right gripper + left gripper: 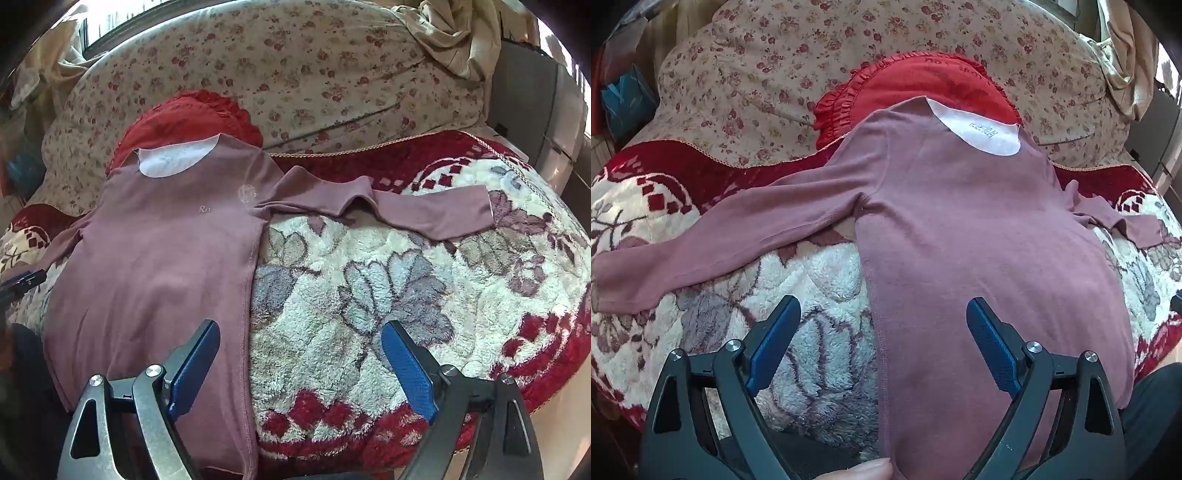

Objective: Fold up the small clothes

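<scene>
Mauve shirt [979, 229] flat on fleece blanket [369, 280], chest logo only in right view, fingertip [871, 470] only left, both tongs [882, 317] [301, 341] agape, empty

mauve shirt [979, 229], white inside its neck — red ruffled cushion [916, 81], beige floral cover [757, 74].

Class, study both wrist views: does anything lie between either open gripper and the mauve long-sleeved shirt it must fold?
Nothing visible does. The mauve shirt lies spread flat on the fleece blanket, sleeves out. The left gripper and right gripper each hover open over a side seam, with no other item between.
</scene>
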Demonstrator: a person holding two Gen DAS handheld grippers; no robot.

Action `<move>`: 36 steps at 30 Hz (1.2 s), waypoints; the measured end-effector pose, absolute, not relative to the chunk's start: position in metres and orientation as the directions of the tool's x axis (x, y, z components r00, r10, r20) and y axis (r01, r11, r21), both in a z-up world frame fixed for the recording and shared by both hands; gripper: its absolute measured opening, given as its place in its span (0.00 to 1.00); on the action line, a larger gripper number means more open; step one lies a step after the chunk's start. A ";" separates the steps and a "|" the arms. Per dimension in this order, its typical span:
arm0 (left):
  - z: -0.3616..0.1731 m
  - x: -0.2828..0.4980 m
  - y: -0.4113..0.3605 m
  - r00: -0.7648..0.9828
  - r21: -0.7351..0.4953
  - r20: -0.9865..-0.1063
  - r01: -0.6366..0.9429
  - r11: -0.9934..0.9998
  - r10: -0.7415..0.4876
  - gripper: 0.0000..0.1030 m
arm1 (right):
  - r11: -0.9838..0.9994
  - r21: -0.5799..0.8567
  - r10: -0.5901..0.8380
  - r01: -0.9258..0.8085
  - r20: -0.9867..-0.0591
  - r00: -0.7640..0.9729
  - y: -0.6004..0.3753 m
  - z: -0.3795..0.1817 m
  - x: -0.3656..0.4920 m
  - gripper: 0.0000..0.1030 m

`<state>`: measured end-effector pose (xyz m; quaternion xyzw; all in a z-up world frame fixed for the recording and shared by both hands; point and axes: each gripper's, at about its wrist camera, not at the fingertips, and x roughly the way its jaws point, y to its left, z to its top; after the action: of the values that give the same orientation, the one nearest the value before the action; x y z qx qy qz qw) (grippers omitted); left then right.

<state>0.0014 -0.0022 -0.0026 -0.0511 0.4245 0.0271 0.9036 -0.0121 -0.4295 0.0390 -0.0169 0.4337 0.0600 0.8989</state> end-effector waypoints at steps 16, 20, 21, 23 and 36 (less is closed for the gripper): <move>-0.004 0.001 -0.003 0.638 -0.076 -0.770 -0.093 0.993 0.001 0.89 | 0.992 0.016 0.089 -0.125 -0.791 0.605 -0.431 0.037 -0.011 0.85; -0.005 0.002 -0.003 0.636 -0.083 -0.772 -0.093 0.992 -0.005 0.89 | 0.992 0.019 0.087 -0.121 -0.806 0.585 -0.431 0.032 -0.009 0.85; -0.005 0.001 -0.003 0.636 -0.082 -0.772 -0.093 0.992 -0.004 0.89 | 0.992 0.022 0.091 -0.125 -0.809 0.581 -0.431 0.031 -0.009 0.85; -0.005 0.001 -0.003 0.636 -0.083 -0.771 -0.094 0.992 -0.004 0.89 | 0.992 0.022 0.090 -0.124 -0.812 0.576 -0.431 0.031 -0.008 0.85; -0.009 0.002 -0.001 0.633 -0.098 -0.774 -0.096 0.991 -0.015 0.89 | 0.992 -0.002 0.069 -0.124 -0.823 0.564 -0.427 0.028 -0.007 0.85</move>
<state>0.0021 -0.0014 -0.0086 -0.0649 0.4279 0.0223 0.9012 -0.0067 -0.4272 0.0276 -0.0297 0.4636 0.0544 0.8839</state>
